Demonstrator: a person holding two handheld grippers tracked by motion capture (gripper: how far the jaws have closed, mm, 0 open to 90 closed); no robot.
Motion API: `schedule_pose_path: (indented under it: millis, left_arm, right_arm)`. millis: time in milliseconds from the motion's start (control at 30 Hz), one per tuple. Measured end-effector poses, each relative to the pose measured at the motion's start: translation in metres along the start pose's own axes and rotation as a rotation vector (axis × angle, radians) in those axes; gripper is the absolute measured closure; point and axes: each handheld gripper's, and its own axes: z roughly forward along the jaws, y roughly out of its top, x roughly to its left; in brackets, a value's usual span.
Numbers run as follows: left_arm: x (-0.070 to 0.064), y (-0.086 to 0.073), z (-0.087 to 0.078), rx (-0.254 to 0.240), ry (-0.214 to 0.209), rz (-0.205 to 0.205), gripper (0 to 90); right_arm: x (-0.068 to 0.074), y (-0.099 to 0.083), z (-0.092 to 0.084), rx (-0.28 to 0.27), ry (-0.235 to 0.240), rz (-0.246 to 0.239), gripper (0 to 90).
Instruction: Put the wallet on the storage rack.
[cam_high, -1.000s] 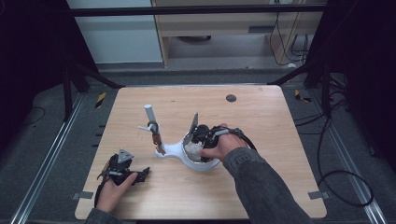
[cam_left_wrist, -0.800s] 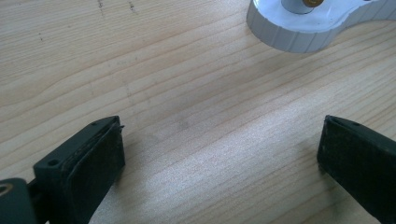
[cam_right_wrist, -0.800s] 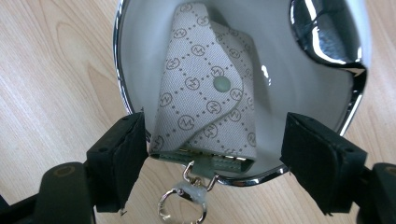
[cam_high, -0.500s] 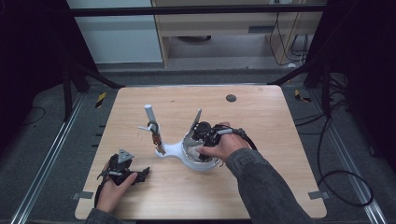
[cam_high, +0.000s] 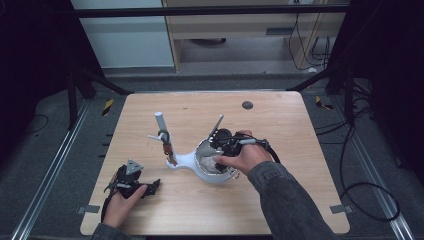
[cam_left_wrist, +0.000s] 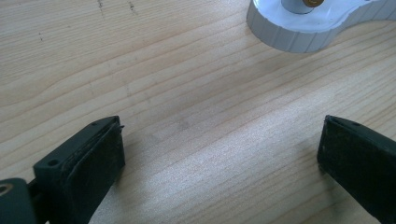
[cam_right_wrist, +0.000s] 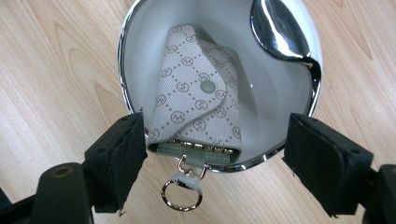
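Note:
A patterned grey key pouch (cam_right_wrist: 196, 102) with a snap flap lies in a white bowl (cam_right_wrist: 135, 60) with a chrome rim, its metal ring (cam_right_wrist: 181, 193) hanging over the near edge. My right gripper (cam_right_wrist: 215, 158) straddles the pouch's near end. Its jaws have just been opening, and the pads stand off the pouch. In the high view this right gripper (cam_high: 216, 152) is over the bowl (cam_high: 215, 176) at mid-table. My left gripper (cam_high: 150, 186) rests on the wood at the front left, and its open jaws (cam_left_wrist: 222, 149) have only bare table between them.
The bowl belongs to a white stand (cam_high: 182, 160) with an upright post (cam_high: 161, 122) and small pegs. The stand's base (cam_left_wrist: 299, 32) lies ahead of the left jaws. A shiny metal piece (cam_right_wrist: 280, 28) curves over the bowl's far side. A dark hole (cam_high: 247, 105) marks the far tabletop.
The right hand has shifted slightly over the bowl. The left hand and its gripper have kept still.

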Motion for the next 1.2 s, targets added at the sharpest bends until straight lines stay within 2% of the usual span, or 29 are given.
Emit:
schedule_pose_path:
  millis: [367, 733, 1200]
  left_arm:
    - [0.000, 0.000, 0.000, -0.001, 0.000, -0.003, 0.0]
    - [0.000, 0.000, 0.000, 0.000, 0.000, -0.003, 0.0]
    - [0.000, 0.000, 0.000, 0.002, 0.000, 0.000, 0.0]
  right_arm:
    - [-0.005, -0.012, -0.007, -0.032, -0.001, 0.041, 18.7]
    - [-0.008, -0.021, -0.008, -0.054, -0.001, 0.056, 13.4]
    - [-0.016, -0.041, -0.017, -0.142, -0.008, 0.095, 8.0]
